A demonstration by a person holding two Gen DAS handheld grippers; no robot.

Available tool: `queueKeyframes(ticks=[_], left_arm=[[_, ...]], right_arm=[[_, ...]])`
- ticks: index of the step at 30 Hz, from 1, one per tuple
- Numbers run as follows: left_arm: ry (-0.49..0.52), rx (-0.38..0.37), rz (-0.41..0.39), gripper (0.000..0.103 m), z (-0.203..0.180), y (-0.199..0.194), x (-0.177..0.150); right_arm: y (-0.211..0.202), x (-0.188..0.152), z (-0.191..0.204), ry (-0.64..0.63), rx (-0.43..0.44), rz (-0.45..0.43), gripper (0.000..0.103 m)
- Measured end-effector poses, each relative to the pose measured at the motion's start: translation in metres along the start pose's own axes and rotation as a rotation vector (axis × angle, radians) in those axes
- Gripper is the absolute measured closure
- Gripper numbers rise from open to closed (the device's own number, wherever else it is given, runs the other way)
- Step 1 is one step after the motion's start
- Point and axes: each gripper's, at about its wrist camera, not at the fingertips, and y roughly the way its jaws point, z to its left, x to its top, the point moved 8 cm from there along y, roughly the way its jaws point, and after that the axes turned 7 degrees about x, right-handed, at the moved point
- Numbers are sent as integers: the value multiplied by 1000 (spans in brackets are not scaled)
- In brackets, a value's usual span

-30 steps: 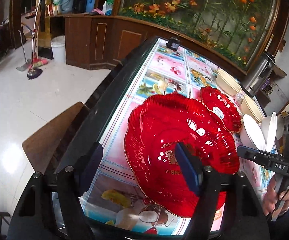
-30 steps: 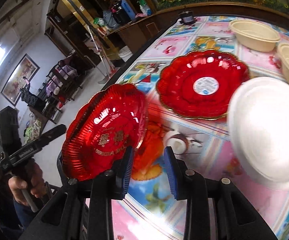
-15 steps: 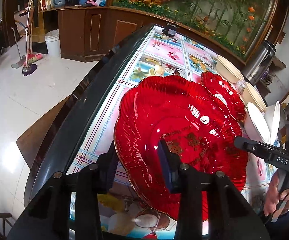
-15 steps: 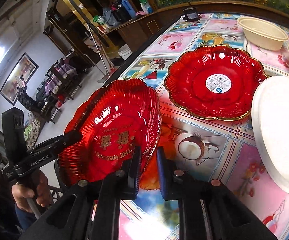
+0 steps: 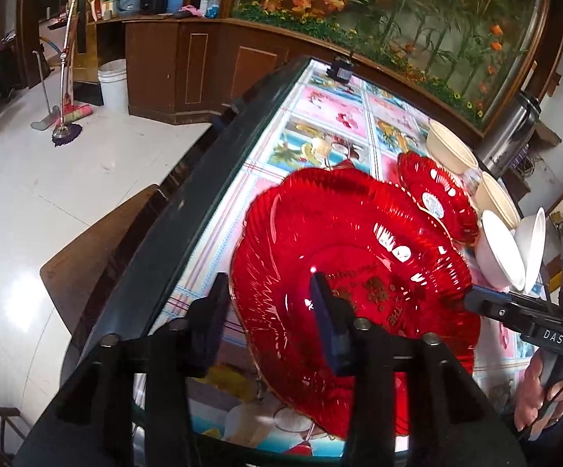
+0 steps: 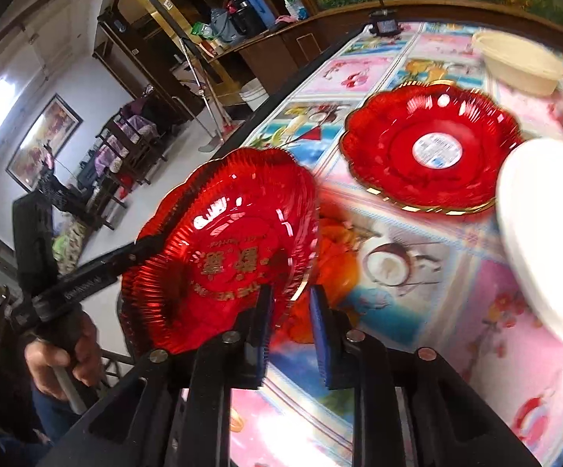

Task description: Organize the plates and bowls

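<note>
Right wrist: white plate [image 6: 550,241] (blurred) beside red plate [image 6: 429,151].

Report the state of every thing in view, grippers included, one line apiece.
Large red scalloped plastic plate with gold lettering: tilted, rim between both grippers' jaws.
Left gripper: open, jaws just widened around the rim.
Right gripper: open, jaws just widened, rim between them.
Second red scalloped plate with white sticker: flat on patterned table, empty.
Two beige round bowls: upright.
Two white foam bowls: tipped on edge.
</note>
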Motion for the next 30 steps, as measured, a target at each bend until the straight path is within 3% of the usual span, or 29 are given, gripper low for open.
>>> queueKeyframes(ticks=[2,6,12,20,27,30], left_arm=[[-3,3,-19,42,3,-7,2],[-8,5,-53,42,9,-24,5],[31,-28,-92,42,-10,-46,12],[139,-99,-75,42,-68,-55,17],[218,-147,-33,42,-130,-57,24],[219,-154,5,42,-147,-54,32]], right_arm=[[-11,0,-5,-1,0,-34,74],[-26,3,-33,77,-3,-72,74],[-40,2,-76,166,-119,-105,74],[-53,-16,-41,42,58,-83,74],[-92,8,-33,-5,63,-168,74],[-109,27,-34,-27,23,-173,74]])
